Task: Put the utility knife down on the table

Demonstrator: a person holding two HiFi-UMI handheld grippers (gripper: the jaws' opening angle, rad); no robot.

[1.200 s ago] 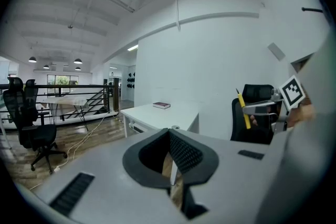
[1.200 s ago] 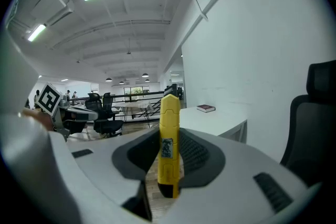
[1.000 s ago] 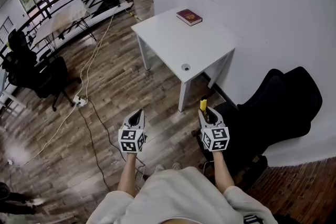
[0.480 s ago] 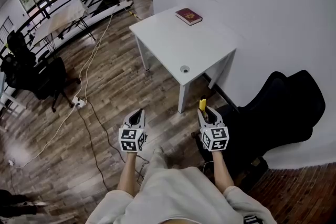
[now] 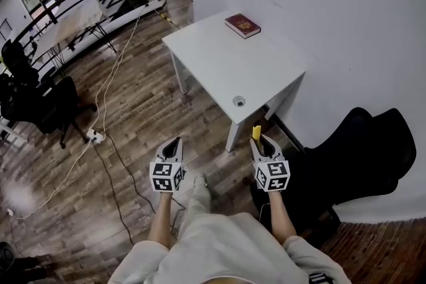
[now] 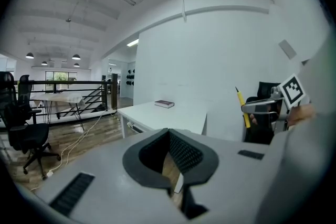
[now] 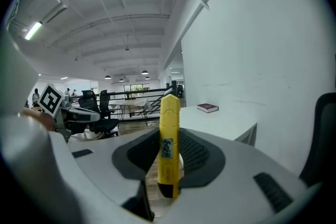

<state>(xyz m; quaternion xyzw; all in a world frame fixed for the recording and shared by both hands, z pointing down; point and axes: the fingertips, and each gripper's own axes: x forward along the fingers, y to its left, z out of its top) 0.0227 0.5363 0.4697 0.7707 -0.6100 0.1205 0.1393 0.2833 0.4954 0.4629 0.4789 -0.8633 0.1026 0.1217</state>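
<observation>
A yellow utility knife (image 5: 257, 132) stands upright between the jaws of my right gripper (image 5: 260, 140), which is shut on it. In the right gripper view the knife (image 7: 168, 136) fills the middle, pads on both sides. The white table (image 5: 219, 60) lies ahead, its near corner just beyond the right gripper. My left gripper (image 5: 175, 143) hangs beside it over the wood floor, fingers drawn to a point with nothing in them. From the left gripper view I see the table (image 6: 157, 115) ahead and the knife (image 6: 242, 107) at the right.
A dark red book (image 5: 241, 24) lies at the table's far edge near the white wall. A round cable hole (image 5: 238, 101) sits near the front corner. A black chair (image 5: 363, 143) stands right of me. Cables (image 5: 110, 86) run over the floor at the left, past an office chair (image 5: 40, 103).
Both grippers have travelled forward together toward the table, which now sits closer below me. The knife stays upright in the right gripper.
</observation>
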